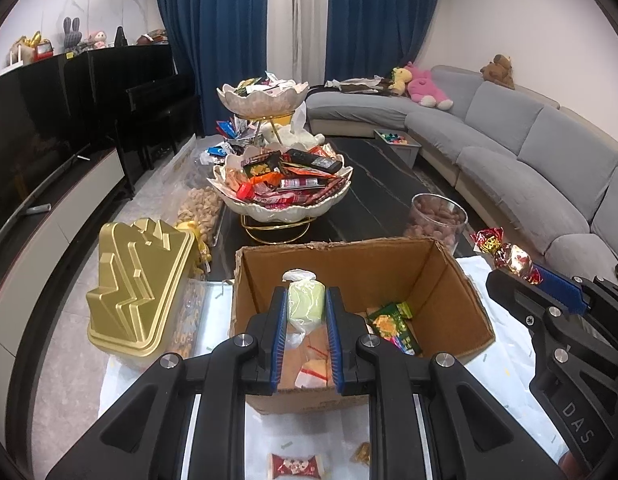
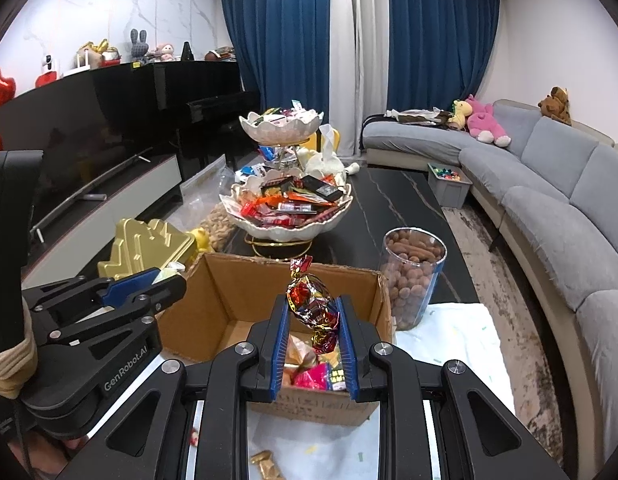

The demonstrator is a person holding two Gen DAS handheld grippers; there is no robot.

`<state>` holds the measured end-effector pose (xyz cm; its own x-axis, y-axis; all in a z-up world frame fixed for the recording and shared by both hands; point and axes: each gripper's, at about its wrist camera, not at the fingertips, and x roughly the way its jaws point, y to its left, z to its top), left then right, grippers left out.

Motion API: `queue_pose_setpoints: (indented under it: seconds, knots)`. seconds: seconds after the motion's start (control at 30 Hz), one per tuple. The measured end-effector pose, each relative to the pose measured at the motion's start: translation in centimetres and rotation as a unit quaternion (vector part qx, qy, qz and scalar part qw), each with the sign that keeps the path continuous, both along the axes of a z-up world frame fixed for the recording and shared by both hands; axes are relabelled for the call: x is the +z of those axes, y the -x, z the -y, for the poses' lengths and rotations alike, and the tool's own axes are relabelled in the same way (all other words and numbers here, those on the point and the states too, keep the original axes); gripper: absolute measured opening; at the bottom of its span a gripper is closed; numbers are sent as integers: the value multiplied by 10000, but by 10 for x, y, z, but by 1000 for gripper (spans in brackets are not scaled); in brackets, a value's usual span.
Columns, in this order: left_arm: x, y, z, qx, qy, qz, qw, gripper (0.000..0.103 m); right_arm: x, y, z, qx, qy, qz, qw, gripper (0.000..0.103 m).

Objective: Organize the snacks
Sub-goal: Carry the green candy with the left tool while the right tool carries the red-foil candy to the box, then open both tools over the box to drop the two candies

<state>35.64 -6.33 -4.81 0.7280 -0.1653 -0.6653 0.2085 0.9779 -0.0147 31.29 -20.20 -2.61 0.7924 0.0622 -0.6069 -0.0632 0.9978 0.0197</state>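
Over the open cardboard box (image 1: 349,272), left gripper (image 1: 306,304) clamps a pale green wrapped snack (image 1: 305,306) and right gripper (image 2: 314,312) a foil candy (image 2: 315,308), while both grippers' fingers hide much of the box floor, leaving only a green packet (image 1: 393,322) legible.

Left gripper (image 1: 305,306) grips green snack (image 1: 305,305) above cardboard box (image 1: 449,280).
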Motion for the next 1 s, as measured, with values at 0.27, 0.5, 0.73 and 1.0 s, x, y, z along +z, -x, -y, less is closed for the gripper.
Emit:
queue_pose_setpoints:
  seconds: [0.27, 0.5, 0.73, 1.0]
  knots:
    - [-13, -19, 2, 22, 24, -101, 9999, 20, -11, -22, 4, -97, 6, -134, 9999, 25]
    - [-23, -33, 6, 5, 64, -173, 9998, 20, -20, -37, 4, -88, 35, -248, 9996, 25]
    - [-34, -41, 4, 6, 68, -269, 9996, 20, -33, -45, 4, -92, 65, -390, 9992, 25]
    - [-37, -43, 4, -40, 116, -311, 9994, 31, -38, -48, 4, -82, 117, -456, 9989, 30]
